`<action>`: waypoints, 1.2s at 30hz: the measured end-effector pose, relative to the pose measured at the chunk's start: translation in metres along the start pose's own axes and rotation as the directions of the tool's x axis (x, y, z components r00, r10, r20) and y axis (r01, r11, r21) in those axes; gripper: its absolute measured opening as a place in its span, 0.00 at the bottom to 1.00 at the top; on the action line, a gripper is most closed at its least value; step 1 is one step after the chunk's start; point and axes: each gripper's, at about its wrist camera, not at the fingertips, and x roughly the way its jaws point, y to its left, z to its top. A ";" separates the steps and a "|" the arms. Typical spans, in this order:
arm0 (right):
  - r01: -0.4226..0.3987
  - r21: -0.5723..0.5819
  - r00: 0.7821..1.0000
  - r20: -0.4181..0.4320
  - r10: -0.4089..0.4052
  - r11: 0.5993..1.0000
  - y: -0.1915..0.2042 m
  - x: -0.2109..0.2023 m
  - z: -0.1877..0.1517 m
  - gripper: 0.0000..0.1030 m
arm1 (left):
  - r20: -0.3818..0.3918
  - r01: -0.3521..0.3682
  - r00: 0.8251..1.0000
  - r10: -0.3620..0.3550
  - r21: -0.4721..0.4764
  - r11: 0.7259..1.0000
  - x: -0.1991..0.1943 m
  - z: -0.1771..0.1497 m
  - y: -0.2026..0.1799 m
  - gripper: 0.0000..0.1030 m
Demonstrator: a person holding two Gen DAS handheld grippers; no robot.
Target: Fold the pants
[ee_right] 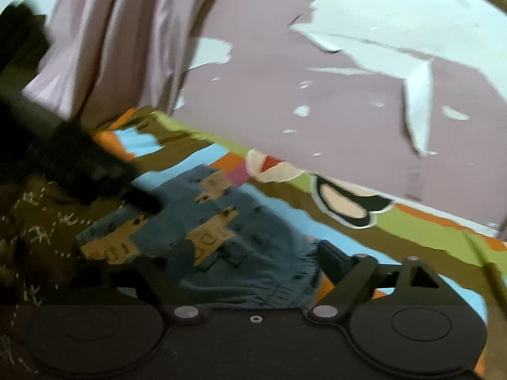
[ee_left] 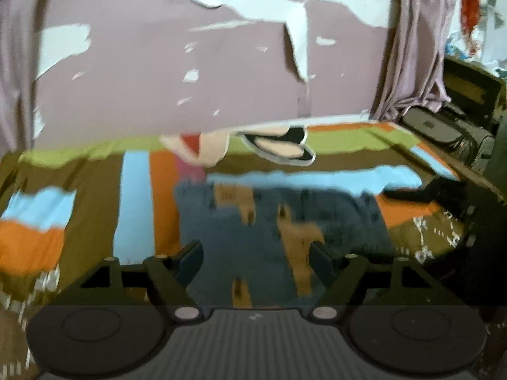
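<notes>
Lying on a striped sheet [ee_left: 136, 196], the blue pants [ee_left: 253, 237] with tan patches sat folded near a peeling wall [ee_left: 190, 79]. The left gripper [ee_left: 255, 255] hung over them with jaws apart, pinching nothing. The right gripper [ee_right: 234, 266] stood spread at the waistband, not gripping it.

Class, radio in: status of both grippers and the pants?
Left gripper open, right gripper open, over pants. Pants on bedspread. Nothing blocking.
</notes>
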 end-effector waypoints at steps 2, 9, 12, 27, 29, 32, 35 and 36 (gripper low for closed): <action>-0.033 -0.010 0.999 -0.011 0.033 0.999 -0.002 0.011 -0.002 0.75 | 0.006 0.031 0.999 -0.031 0.008 0.999 0.013 0.008 0.002 0.77; -0.045 0.147 0.996 -0.074 0.056 0.988 -0.025 0.024 -0.010 0.74 | -0.078 0.047 0.996 -0.050 -0.043 0.998 0.070 0.013 0.023 0.77; -0.032 0.185 0.996 -0.076 0.047 0.982 -0.031 0.020 -0.011 0.75 | -0.074 0.047 0.996 -0.052 -0.063 0.997 0.072 0.008 0.028 0.77; 0.168 0.005 0.973 -0.160 -0.165 0.986 -0.002 0.013 -0.011 0.77 | -0.182 -0.174 0.969 0.165 -0.033 0.984 0.029 -0.037 0.010 0.92; 0.169 0.019 0.971 -0.173 -0.163 0.985 -0.002 0.011 -0.013 0.79 | -0.188 -0.173 0.969 0.158 -0.061 0.983 0.026 -0.043 0.014 0.94; 0.180 0.004 0.968 -0.175 -0.177 0.984 0.000 0.009 -0.014 0.83 | -0.197 -0.172 0.969 0.152 -0.089 0.981 0.023 -0.046 0.019 0.95; 0.186 0.021 0.967 -0.182 -0.179 0.982 0.000 0.007 -0.015 0.85 | -0.201 -0.171 0.968 0.149 -0.096 0.981 0.021 -0.047 0.021 0.96; 0.190 0.023 0.966 -0.181 -0.183 0.982 0.001 0.005 -0.015 0.86 | -0.202 -0.173 0.968 0.151 -0.095 0.980 0.020 -0.047 0.022 0.97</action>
